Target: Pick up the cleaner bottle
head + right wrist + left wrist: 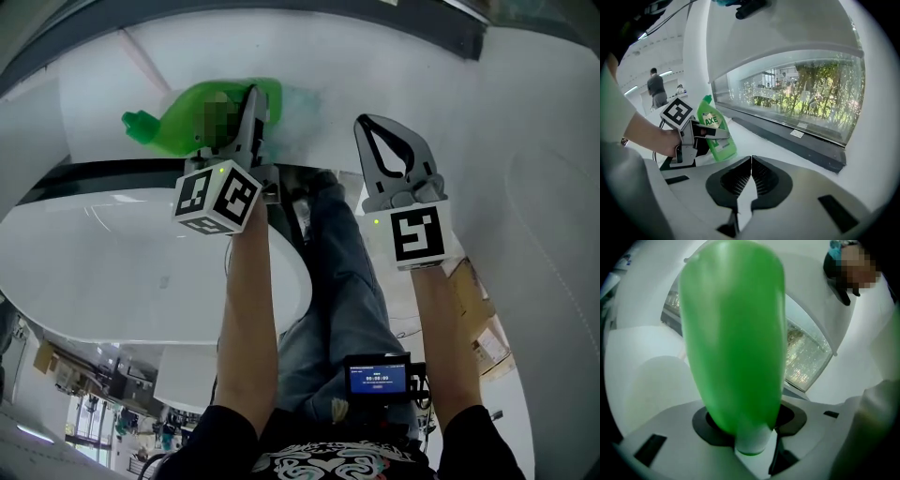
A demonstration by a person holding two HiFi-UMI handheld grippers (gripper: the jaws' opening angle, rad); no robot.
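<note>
Left gripper [251,103] clamps wide around bottle [173,117] body on ledge [759,140], ready to lift; right gripper [367,127] closed, empty, spare.

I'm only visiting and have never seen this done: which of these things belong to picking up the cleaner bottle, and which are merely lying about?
Part of the job: green cleaner bottle; left tongs, closed round it.

Just about: right tongs, shut and empty; white counter; window; small screen at the person's waist; cardboard boxes below.
</note>
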